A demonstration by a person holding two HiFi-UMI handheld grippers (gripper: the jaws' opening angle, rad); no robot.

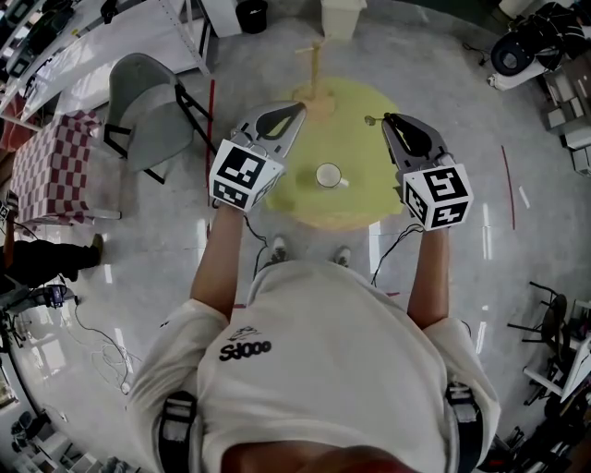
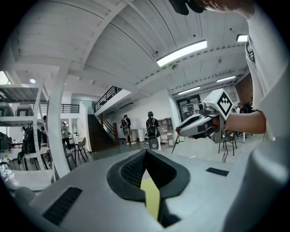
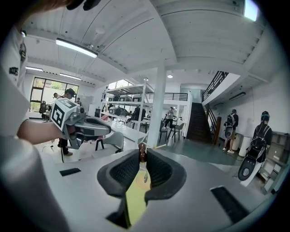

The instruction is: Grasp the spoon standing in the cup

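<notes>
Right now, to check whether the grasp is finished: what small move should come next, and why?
Probably just hold the right gripper shut and steady. Its fingers already pinch the spoon near their tips, clear of the cup, so loosening could drop it.

We see the cup [image 1: 328,175] on the worktop [image 1: 355,97], between the left gripper [image 1: 297,108] and the right gripper [image 1: 386,118], both of which hang above the worktop. The spoon [image 1: 372,119] sits between the right jaws, apart from the cup. A chair [image 1: 148,111] stands left of the worktop, and a bin [image 1: 343,17] stands behind it.
</notes>
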